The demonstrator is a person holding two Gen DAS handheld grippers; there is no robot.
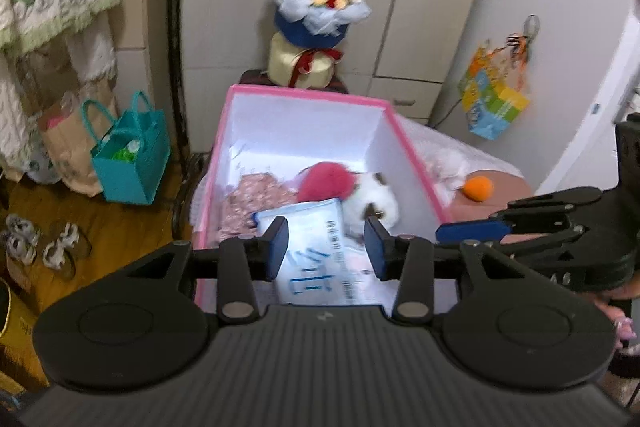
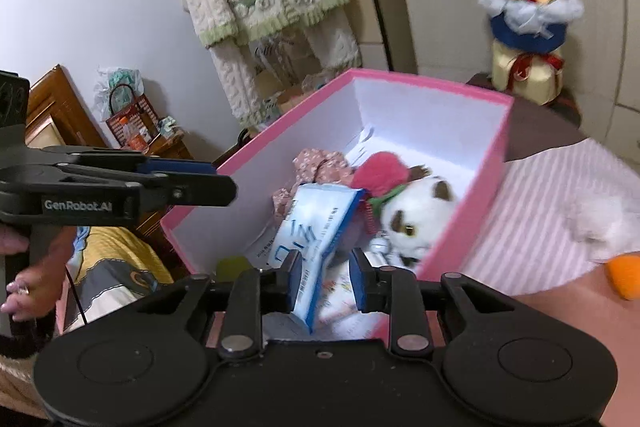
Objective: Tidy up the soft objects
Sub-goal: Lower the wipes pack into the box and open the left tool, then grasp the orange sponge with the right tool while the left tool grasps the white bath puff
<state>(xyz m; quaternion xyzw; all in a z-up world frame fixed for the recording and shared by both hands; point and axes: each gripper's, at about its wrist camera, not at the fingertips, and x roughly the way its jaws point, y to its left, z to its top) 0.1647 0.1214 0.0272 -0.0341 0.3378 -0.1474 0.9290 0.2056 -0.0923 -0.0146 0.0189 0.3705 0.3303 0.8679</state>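
A pink box [image 1: 304,94] with white inside stands on the bed. In it lie a blue-white tissue pack [image 1: 316,255], a pink pompom [image 1: 326,183], a white and brown plush cat [image 1: 374,201] and a floral cloth [image 1: 256,195]. My left gripper [image 1: 327,251] is open above the tissue pack, holding nothing. My right gripper [image 2: 325,277] is open over the box's near end; the tissue pack [image 2: 316,231] leans between its fingers, not clamped. The box [image 2: 424,78], pompom [image 2: 380,169], cat [image 2: 416,211] and cloth [image 2: 316,163] show there too.
An orange soft ball [image 1: 478,187] and a white fluffy toy [image 1: 450,163] lie on the bed right of the box. A bouquet [image 1: 316,11] stands behind it. A teal bag [image 1: 132,155] and slippers [image 1: 60,247] are on the floor at left.
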